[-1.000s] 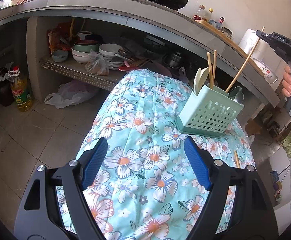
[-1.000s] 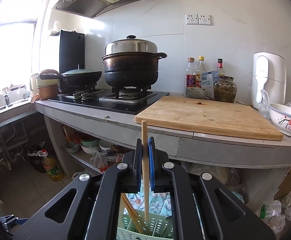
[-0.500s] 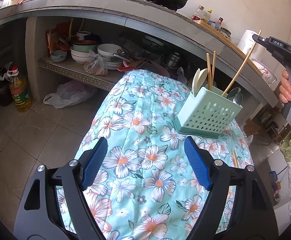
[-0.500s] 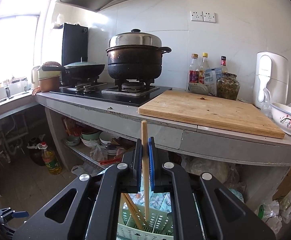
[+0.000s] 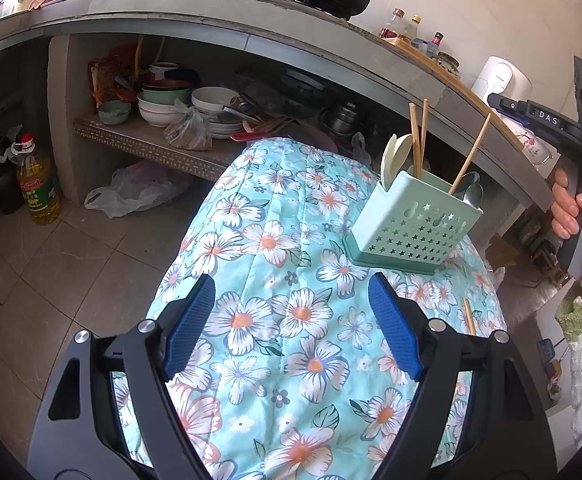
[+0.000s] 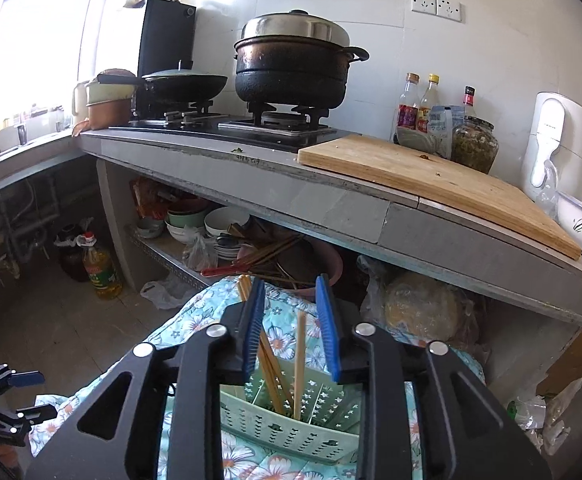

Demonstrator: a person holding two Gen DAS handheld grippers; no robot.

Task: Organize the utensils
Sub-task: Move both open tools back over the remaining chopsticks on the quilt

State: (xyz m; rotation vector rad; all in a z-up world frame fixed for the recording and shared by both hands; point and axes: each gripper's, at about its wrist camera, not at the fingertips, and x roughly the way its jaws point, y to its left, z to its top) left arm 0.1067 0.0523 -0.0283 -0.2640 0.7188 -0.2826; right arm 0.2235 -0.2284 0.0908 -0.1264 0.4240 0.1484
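Floral quilted cloth [image 5: 275, 264] covers the bench, carrying a mint utensil caddy [image 5: 415, 228] with chopsticks [image 5: 469, 158] and spoons [image 5: 473, 192]. Right tongs [image 6: 291, 328], lettered "DAS", are spread above it; left tongs [image 5: 291, 320] spread, empty.

- The utensil holder [image 5: 413, 224] stands on the floral cloth [image 5: 275, 320], toward its far right.
- In it: a pair of chopsticks [image 5: 418, 140], a lone chopstick [image 5: 470, 156] leaning right, spoons [image 5: 472, 192].
- Another chopstick [image 5: 468, 320] lies on the cloth (nearer than the holder).
- Behind, a shelf of bowls [image 5: 159, 108] sits under the counter [image 5: 219, 26].
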